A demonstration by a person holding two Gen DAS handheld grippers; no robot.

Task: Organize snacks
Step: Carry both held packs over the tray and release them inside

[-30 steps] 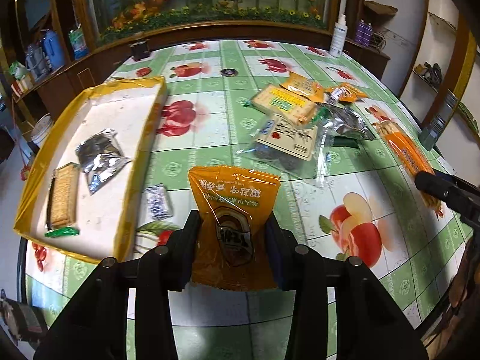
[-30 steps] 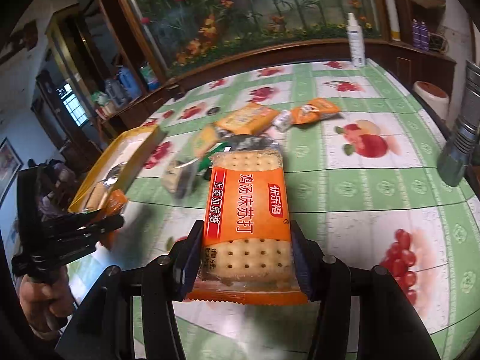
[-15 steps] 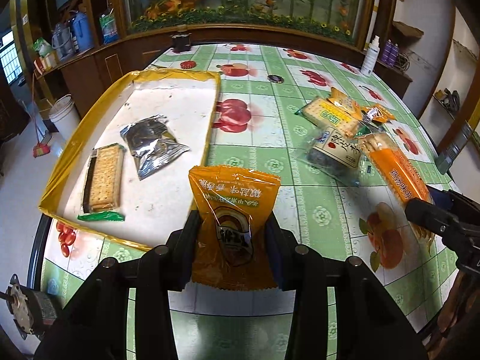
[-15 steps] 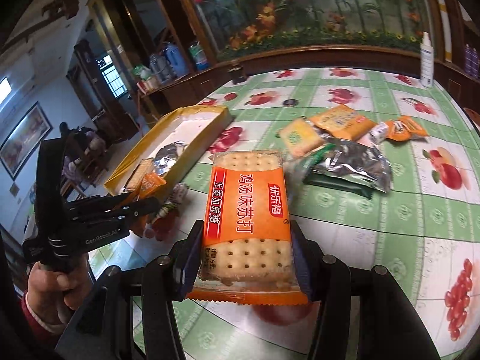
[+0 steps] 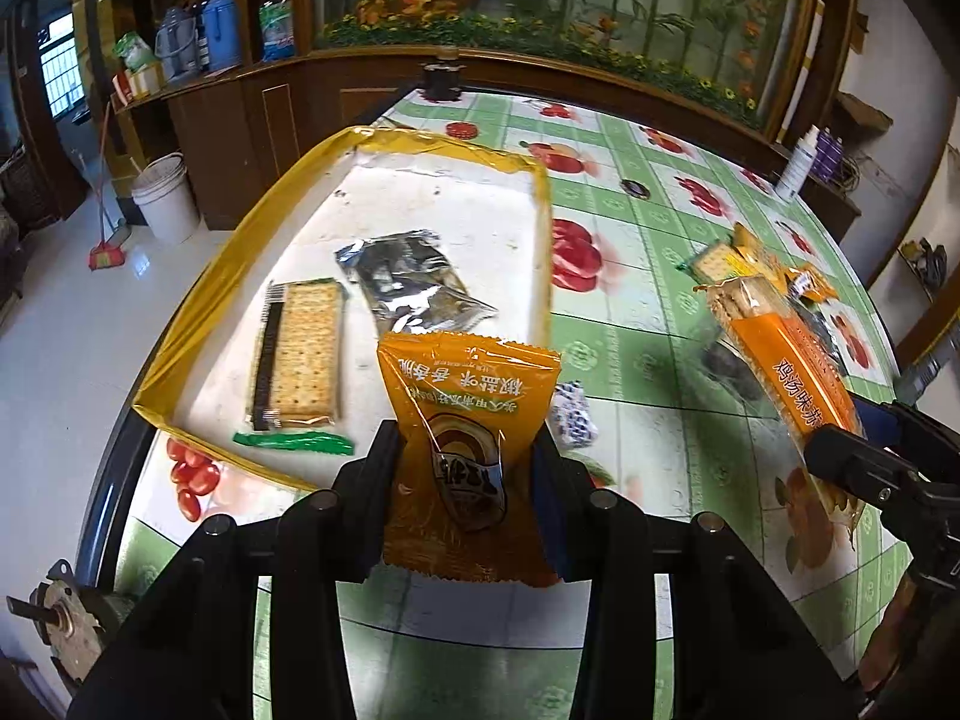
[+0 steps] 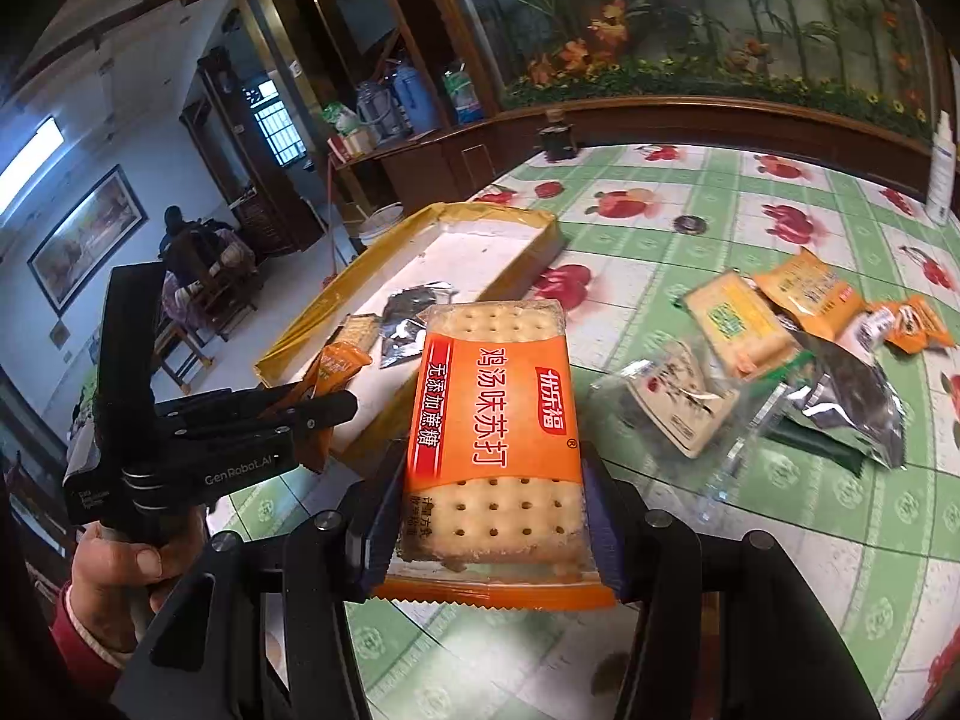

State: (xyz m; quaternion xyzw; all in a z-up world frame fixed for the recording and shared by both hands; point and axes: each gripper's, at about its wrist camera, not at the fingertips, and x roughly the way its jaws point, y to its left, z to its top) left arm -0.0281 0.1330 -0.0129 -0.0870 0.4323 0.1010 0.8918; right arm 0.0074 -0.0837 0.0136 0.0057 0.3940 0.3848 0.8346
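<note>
Pinching two light, crinkly packets near their lower ends: my left jaws grip the orange snack pouch point(image 5: 465, 450) over the yellow tray's point(image 5: 198, 300) near edge, my right jaws the brittle cracker pack point(image 6: 492, 438) just beside it.

Cracker pack point(image 5: 300, 354) & foil pouch point(image 5: 414, 282) in tray point(image 5: 198, 300), loose snacks point(image 6: 780, 372) right.

The orange-banded clear plastic cracker pack point(image 6: 495, 438) at the centre of the right wrist view carried large white characters, 鸡汤味苏打, with a smaller line, 无添加蔗糖, on a red strip beside them, and a red badge reading 优乐福 with a ® mark below it. At the left of that frame, the black body of the left gripper point(image 6: 327, 405) bore white lettering, "GenRobot.AI". The orange foil snack pouch point(image 5: 468, 438) in the lower centre of the left wrist view had printed characters, seen upside down and too small to read surely.
</note>
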